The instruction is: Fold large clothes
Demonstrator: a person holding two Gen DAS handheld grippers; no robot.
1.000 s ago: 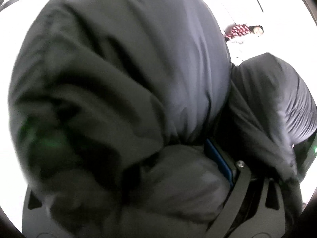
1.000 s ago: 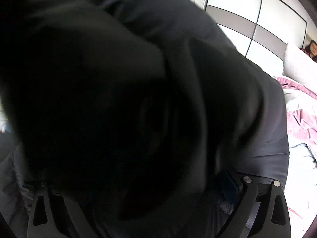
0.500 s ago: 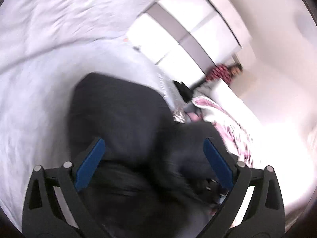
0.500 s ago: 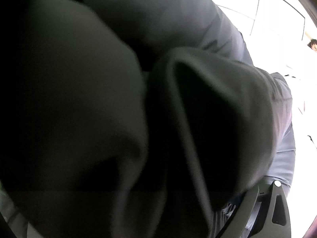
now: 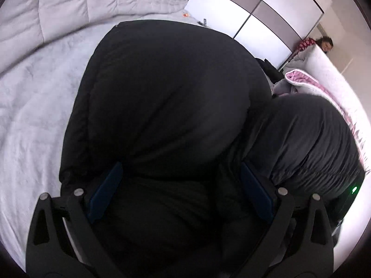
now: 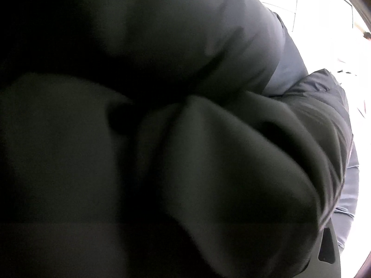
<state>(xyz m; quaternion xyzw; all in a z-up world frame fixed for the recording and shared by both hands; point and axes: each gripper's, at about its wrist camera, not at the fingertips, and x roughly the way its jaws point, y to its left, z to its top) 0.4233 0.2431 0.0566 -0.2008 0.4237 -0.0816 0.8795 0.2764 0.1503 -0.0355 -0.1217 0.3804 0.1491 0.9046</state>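
Observation:
A large black puffy jacket (image 5: 167,97) lies in a thick mound on the grey bedspread (image 5: 34,106). My left gripper (image 5: 180,187) hovers over its near end, open. Its blue pads (image 5: 106,192) stand wide apart with the bulging fabric between them, not pinched. A greyer, gathered part of the jacket (image 5: 301,139) rises at the right. In the right wrist view the jacket (image 6: 185,139) is pressed against the lens and fills the frame. Only a corner of one right finger (image 6: 329,252) shows. How the right jaws stand is hidden.
A padded grey headboard (image 5: 69,2) runs along the back left. White and grey wardrobe doors (image 5: 255,16) stand behind. A pink and white duvet (image 5: 324,85) lies along the right. A person (image 5: 317,42) sits in the far right corner. A green light (image 5: 354,188) glows on a dark device.
The jacket no longer covers the left camera. It has dropped onto the bed, and the left fingers now stand wide apart over it. The right view stays filled with fabric.

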